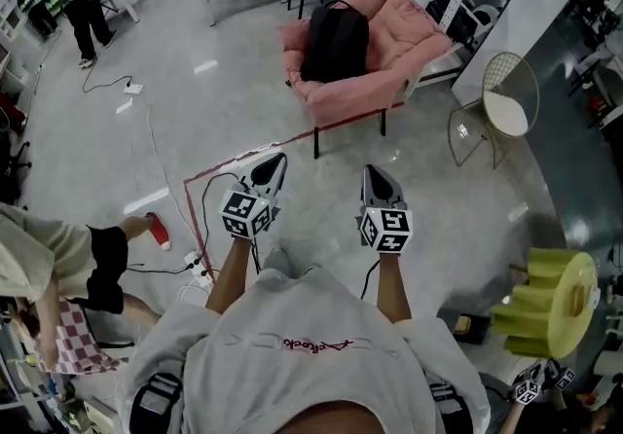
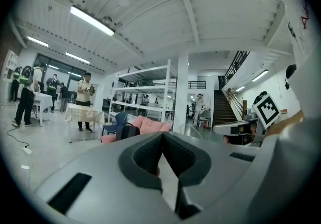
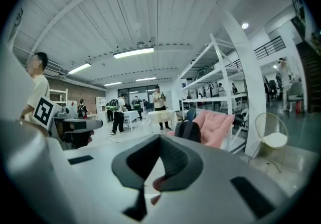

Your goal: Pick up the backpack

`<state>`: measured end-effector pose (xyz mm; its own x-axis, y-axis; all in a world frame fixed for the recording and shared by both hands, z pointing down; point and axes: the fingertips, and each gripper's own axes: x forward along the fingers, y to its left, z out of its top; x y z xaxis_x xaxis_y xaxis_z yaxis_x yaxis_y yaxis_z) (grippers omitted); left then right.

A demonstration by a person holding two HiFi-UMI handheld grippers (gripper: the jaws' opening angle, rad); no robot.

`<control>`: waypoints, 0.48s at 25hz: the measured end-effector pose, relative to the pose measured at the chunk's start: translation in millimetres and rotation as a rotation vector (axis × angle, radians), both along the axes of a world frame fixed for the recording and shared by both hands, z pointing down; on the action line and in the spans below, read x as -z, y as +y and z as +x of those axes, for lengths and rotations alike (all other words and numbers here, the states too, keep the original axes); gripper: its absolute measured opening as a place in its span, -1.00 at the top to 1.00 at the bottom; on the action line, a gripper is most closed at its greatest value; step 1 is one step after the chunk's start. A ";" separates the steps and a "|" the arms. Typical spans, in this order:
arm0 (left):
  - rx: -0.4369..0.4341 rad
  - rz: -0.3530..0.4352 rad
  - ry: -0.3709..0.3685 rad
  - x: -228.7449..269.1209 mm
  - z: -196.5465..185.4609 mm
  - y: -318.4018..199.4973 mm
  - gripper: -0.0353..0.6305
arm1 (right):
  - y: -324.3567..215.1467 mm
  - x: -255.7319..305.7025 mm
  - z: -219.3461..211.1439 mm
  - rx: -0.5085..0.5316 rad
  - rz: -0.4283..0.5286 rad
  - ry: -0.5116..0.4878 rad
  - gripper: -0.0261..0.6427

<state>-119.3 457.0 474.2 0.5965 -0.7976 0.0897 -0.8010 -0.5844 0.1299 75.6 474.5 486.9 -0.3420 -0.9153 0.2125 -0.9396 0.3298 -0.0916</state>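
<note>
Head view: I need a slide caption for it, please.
Both shut, the left gripper and right gripper face a black backpack on a pink armchair ahead.

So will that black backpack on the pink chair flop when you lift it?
Probably somewhat floppy: the black fabric backpack leans against the pink cushioned armchair. It has a plump shape, so it is likely not empty or very light.

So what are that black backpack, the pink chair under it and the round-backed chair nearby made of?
Backpack: seemingly matte black fabric, soft-sided, no shine.
Pink chair: padded cloth, puffy and creased, on thin dark legs, probably metal.
Round-backed chair: thin pale wire, likely painted metal; the floor shows through its back. Its white seat's material is unclear.
</note>
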 end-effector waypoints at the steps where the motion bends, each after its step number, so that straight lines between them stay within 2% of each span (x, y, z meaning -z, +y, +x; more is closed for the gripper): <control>1: 0.000 0.000 -0.001 -0.2 2.0 -2.1 0.86 | -1.9 -0.5 1.5 0.000 0.001 0.000 0.87; 12: 0.013 0.004 -0.009 -5.0 5.6 -41.4 0.87 | -38.9 -4.2 14.6 -0.005 0.004 0.003 0.87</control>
